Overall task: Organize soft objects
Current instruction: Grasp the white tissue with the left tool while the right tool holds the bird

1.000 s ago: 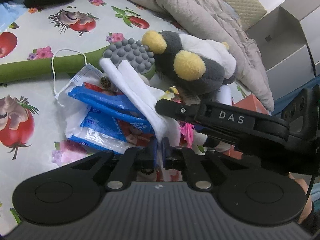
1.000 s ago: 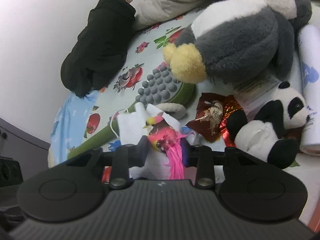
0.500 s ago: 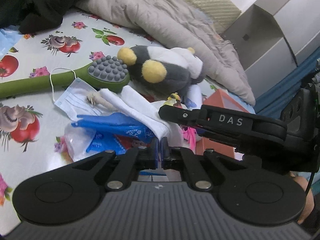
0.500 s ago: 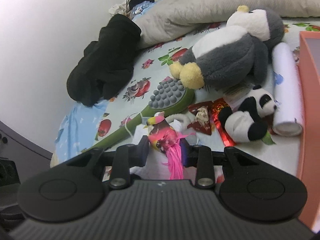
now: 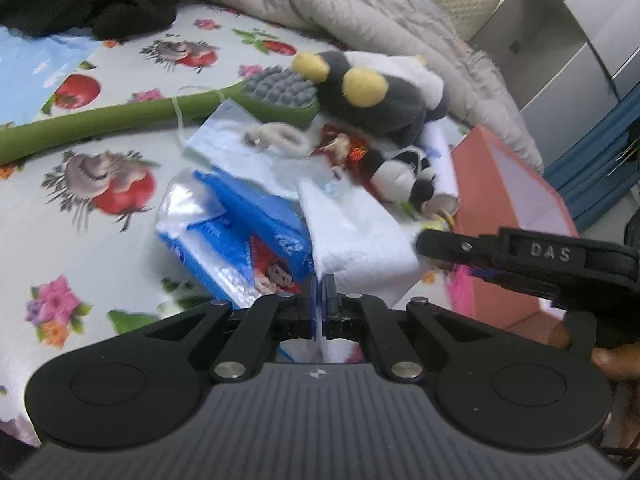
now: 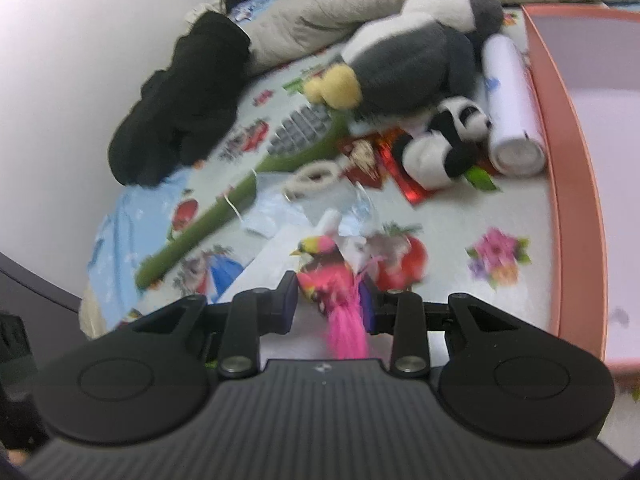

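Note:
My left gripper point(image 5: 319, 294) is shut on a white folded cloth point(image 5: 356, 236), which hangs above the fruit-print sheet point(image 5: 80, 240). My right gripper point(image 6: 328, 304) is shut on a pink toy bird point(image 6: 326, 272) with a yellow beak and pink tail feathers; that gripper also shows as a black arm point(image 5: 528, 256) at the right of the left wrist view. On the bed lie a grey penguin plush point(image 6: 408, 52), a small panda plush point(image 6: 444, 140), a white roll point(image 6: 512, 108) and a pink box point(image 6: 576, 152).
A green massage brush with grey nubs point(image 5: 160, 112), a face mask point(image 5: 236, 148), a blue wipes pack point(image 5: 248, 232) and a red foil wrapper point(image 6: 376, 160) lie nearby. Black clothing point(image 6: 184, 96) and a grey quilt point(image 5: 380, 24) lie at the back.
Both grippers have pulled back from the pile and risen a little, carrying the cloth and the bird. The plush toys look smaller, and the pink box has come into the right wrist view.

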A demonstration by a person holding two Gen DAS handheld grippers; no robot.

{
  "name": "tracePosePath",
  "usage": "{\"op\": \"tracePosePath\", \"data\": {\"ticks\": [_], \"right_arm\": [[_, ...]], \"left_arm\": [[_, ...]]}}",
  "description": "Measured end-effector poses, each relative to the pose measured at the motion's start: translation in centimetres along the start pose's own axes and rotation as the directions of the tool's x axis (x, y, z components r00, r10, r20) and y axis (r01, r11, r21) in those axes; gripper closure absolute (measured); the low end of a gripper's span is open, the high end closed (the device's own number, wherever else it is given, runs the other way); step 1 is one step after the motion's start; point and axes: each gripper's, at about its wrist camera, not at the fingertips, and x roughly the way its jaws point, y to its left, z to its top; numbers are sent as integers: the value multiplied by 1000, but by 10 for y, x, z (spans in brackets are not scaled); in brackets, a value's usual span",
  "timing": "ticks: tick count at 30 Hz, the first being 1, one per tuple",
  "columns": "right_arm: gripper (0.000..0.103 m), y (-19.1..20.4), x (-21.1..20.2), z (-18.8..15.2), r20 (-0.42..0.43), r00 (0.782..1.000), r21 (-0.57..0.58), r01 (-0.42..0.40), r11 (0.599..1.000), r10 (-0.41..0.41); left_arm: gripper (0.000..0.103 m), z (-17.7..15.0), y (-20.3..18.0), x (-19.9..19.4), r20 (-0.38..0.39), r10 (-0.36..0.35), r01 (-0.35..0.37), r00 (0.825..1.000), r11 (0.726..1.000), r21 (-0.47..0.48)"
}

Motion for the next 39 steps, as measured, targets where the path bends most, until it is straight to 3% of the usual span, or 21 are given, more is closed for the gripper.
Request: {"op": "tracePosePath", "data": {"ticks": [10, 16, 17, 18, 20, 25, 31, 32, 34, 39], "right_arm": [[68, -21, -6, -41, -28, 993, -14, 113, 993, -113], [67, -31, -1, -62, -48, 988, -21, 149, 989, -150], [67, -30, 1, -64, -46, 987, -49, 151, 987, -153], [65, -29, 3, -65, -46, 986, -72, 156, 985, -159], [64, -22, 7, -67, -37, 984, -144, 165, 976, -172], [61, -9, 24, -69, -30, 987, -311, 143, 939, -161], [62, -2, 46, -78, -70, 982, -410, 130, 903, -174], [65, 0, 46, -79, -71, 981, -424, 133, 896, -179], [88, 1, 43, -80, -77, 978, -437, 143, 888, -196], [93, -5, 27, -84, -59, 974, -415, 177, 892, -220]], "left_arm": [[101, -15, 30, -7, -39, 61, -61, 997, 998, -3], [98, -18, 31, -11, -56, -13, 13, 998, 1000, -1], [87, -20, 29, -10, -61, -28, 28, 998, 1000, 0], [66, -21, 26, -10, -62, -42, 42, 997, 999, 0], [40, -24, 19, -10, -49, -58, 58, 997, 998, 1], [39, -27, 1, -7, -35, -51, 52, 998, 998, 31], [40, -34, -16, 2, -29, 4, -2, 1000, 998, 64], [40, -35, -18, 3, -30, 13, -11, 999, 998, 68], [40, -38, -25, 4, -23, 35, -33, 999, 995, 90], [40, -44, -40, 10, -23, 51, -47, 998, 992, 121]]}}
